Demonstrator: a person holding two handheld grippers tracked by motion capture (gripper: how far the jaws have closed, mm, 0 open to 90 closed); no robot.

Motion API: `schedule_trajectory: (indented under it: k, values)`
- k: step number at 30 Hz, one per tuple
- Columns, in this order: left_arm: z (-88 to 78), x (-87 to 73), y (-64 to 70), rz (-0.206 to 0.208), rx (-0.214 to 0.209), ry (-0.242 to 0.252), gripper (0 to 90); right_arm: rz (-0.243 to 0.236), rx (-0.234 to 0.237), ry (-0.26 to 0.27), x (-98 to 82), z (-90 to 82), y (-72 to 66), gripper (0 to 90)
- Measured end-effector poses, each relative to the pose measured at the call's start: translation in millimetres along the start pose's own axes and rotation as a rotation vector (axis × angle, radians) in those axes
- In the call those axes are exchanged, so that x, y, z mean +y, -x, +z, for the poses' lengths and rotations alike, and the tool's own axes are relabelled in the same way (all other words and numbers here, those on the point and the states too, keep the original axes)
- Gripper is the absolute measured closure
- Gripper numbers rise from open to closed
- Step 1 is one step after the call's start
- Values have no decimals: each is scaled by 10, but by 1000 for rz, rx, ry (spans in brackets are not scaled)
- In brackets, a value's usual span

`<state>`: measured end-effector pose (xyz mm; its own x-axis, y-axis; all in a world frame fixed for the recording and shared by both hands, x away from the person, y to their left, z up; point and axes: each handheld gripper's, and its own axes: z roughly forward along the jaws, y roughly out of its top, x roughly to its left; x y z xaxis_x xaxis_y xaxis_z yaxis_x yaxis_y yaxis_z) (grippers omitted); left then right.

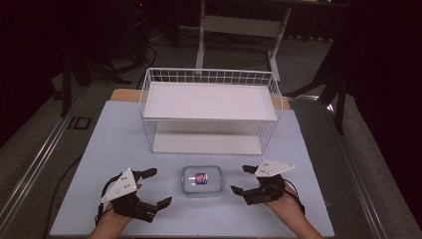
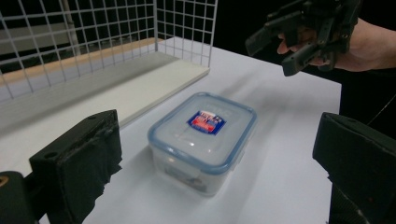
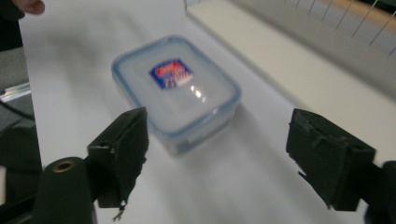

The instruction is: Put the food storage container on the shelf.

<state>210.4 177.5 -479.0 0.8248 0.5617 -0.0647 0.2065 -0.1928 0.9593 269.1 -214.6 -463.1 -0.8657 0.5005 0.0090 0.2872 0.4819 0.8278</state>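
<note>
Our left gripper (image 1: 152, 188) and right gripper (image 1: 244, 179) flank the lidded box (image 1: 201, 180) on the table (image 1: 119, 144), jaws apart, empty; a wire rack (image 1: 209, 107) stands behind.

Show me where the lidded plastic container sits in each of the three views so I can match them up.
High view: container low centre, on the table between the two grippers.
Left gripper view: container centre, between the open jaws.
Right gripper view: container upper centre, ahead of the open jaws.
Shared landmark: the white wire rack behind it.
</note>
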Motion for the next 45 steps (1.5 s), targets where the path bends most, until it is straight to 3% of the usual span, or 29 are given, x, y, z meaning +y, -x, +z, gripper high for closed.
schedule_trajectory:
  k: [3, 9, 12, 13, 16, 18, 20, 22, 25, 27, 28, 30, 37, 45]
  values:
    - [4, 83, 4, 0, -6, -3, 23, -15, -7, 17, 61, -4, -25, 137]
    - [37, 255, -20, 20, 7, -38, 23, -46, -72, 35, 172, 5, -83, 191]
    - [82, 331, -26, 40, 17, -80, 23, -8, -49, 81, 193, 13, -81, 193]
    - [103, 349, -31, 31, 17, -95, 23, 4, -50, 73, 200, 25, -79, 193]
    - [175, 376, -72, -34, 6, -124, 23, 29, -47, 41, 215, 77, -58, 218]
    - [224, 378, -119, -117, 1, -143, 23, 47, -51, 49, 221, 98, -54, 198]
    - [270, 357, -171, -187, -12, -130, 23, 69, -72, 48, 241, 115, -44, 192]
    - [320, 334, -201, -194, 5, -138, 23, 104, -56, 54, 259, 130, -18, 178]
    - [390, 298, -233, -196, -20, -138, 23, 136, -51, 28, 271, 172, 14, 141]
    - [441, 290, -253, -226, -12, -184, 23, 164, -67, -4, 264, 207, 31, 126]
    - [471, 281, -263, -228, 8, -210, 23, 186, -63, -10, 252, 225, 42, 122]
    - [534, 251, -289, -232, 3, -248, 23, 231, -49, -20, 223, 266, 62, 108]
    - [759, 135, -345, -383, -5, -363, 23, 363, -41, -62, 145, 461, 120, 95]
    - [848, -11, -426, -583, -17, -383, 28, 540, 53, -90, 51, 618, 164, 130]
